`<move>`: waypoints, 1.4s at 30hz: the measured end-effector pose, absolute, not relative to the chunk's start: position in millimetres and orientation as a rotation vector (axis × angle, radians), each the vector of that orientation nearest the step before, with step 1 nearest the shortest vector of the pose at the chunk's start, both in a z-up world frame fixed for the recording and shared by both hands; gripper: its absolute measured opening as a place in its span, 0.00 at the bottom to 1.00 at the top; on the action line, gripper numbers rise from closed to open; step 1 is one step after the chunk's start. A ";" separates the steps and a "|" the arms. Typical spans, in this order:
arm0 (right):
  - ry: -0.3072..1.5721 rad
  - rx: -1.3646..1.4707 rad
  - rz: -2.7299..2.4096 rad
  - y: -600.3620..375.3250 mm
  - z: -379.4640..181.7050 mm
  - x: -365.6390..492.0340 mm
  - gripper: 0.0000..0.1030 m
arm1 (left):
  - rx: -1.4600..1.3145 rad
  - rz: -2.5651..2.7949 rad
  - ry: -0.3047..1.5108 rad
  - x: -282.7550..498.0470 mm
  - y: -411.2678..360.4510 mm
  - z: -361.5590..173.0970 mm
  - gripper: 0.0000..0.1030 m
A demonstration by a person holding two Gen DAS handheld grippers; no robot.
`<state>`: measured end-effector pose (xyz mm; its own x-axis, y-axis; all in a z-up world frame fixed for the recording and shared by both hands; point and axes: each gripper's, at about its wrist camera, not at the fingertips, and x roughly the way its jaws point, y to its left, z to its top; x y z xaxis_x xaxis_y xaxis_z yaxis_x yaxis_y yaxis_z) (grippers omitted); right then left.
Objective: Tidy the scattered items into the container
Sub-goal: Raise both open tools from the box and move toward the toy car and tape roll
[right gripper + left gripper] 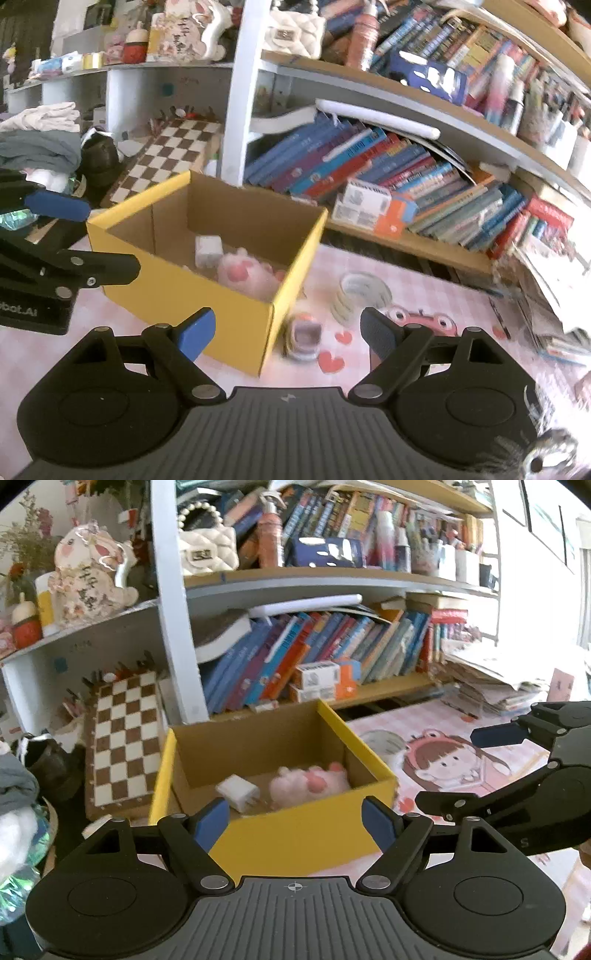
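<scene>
Evidently, two items have been placed in the yellow cardboard box (207, 295) on the pink checked mat (424, 291): a white charger (208, 251) and a pink plush paw (243, 275), lying side by side on its floor. Outside the box, two things remain to be tidied: a roll of clear tape (360, 295) well to the right of it, and a small pink-and-white item (304, 334) just beside its near right corner, too blurred to be identified. The left gripper (295, 823) is held wide open and empty in front of the box's near wall, and the right gripper (286, 332) is likewise spread wide with nothing gripped, the small item framed between its fingers. That item is probably best taken next with the right gripper. The fingers should be lowered evenly on either side, kept clear of the cardboard corner so the box is not nudged, and closed gently before lifting.
</scene>
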<state>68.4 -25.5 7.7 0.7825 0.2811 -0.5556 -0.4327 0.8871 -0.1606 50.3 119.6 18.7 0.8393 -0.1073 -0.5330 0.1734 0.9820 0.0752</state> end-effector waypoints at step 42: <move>0.629 -0.218 0.350 -115.1 -17.8 80.8 0.83 | 0.161 -0.189 0.622 56.5 23.0 -5.4 0.79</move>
<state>80.8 -115.1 -17.8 0.7528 0.2519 -0.6081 -0.3831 0.9190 -0.0935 56.5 23.0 -5.4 0.7968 -0.1266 -0.5909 0.2231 0.9703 0.0929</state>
